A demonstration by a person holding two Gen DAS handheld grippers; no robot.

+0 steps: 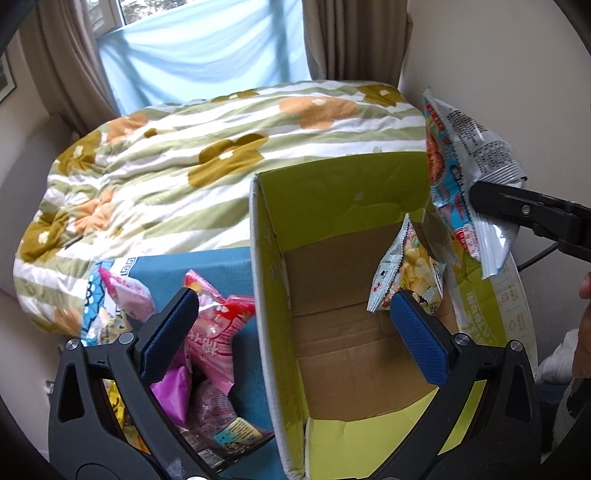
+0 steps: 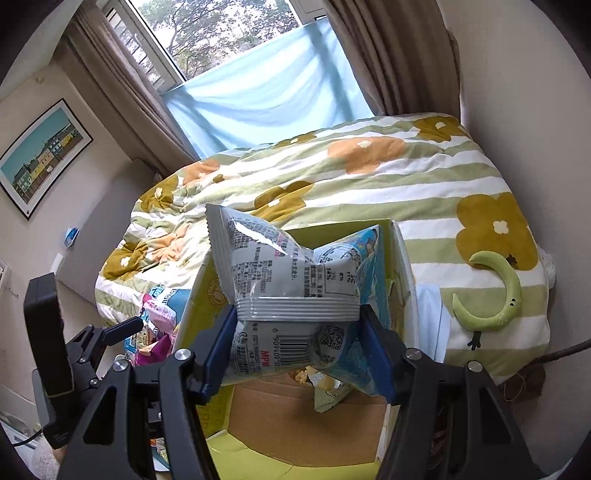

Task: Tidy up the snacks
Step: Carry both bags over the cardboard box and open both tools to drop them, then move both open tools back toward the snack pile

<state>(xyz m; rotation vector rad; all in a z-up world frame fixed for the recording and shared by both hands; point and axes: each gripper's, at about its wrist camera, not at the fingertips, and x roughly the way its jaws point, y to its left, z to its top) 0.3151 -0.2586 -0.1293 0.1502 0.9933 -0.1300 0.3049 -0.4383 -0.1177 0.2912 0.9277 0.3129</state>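
Blue pads of the right gripper [image 2: 297, 345] are pinched on a silver-blue snack packet [image 2: 291, 291], held above the box [image 2: 400, 258]; it should be lowered past the rim before release. Left gripper [image 1: 295, 332] is spread, empty, over the box's left wall.

Daylit window [image 2: 221, 33], brown curtains [image 2: 122, 85], floral quilted bed [image 2: 369, 177], framed picture [image 2: 40, 155].

The silver snack packet [image 2: 295, 295] at frame centre carries red "MPM" beside a barcode; its other print is too small to read.
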